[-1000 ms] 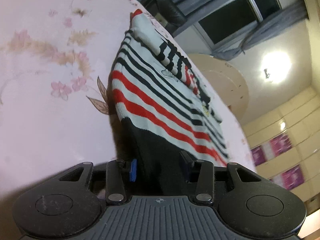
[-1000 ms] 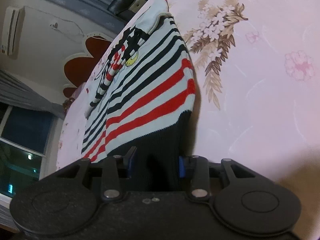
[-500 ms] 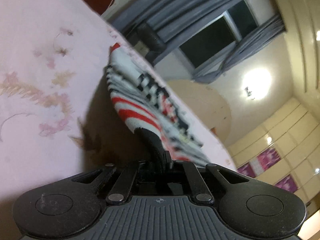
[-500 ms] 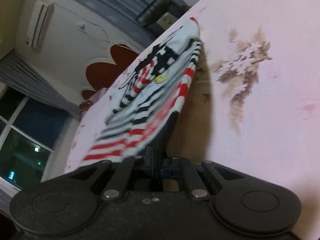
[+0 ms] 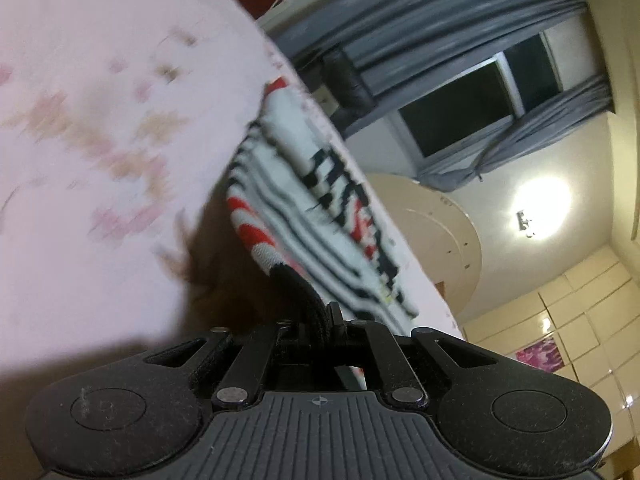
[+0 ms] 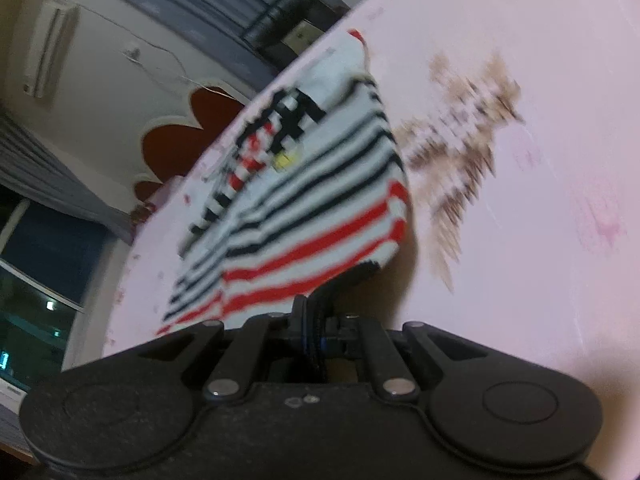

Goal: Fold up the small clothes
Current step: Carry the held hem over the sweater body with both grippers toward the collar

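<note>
Pinching sweater (image 5: 280, 208) hem, both grippers

Our right tool (image 6: 316, 326) clamped on the black hem of the striped sweater (image 6: 304, 204), hem lifted off our pink floral table (image 6: 540, 240), picture blurred

Ribbed knit cloth on striped sweater (image 5: 320, 216); matt black textured plastic on left tool (image 5: 316, 316); smooth floral-print cloth over bed (image 6: 540, 160).

Striped knit sweater (image 5: 320, 216); black hem lifted; rest on floral sheet.
</note>
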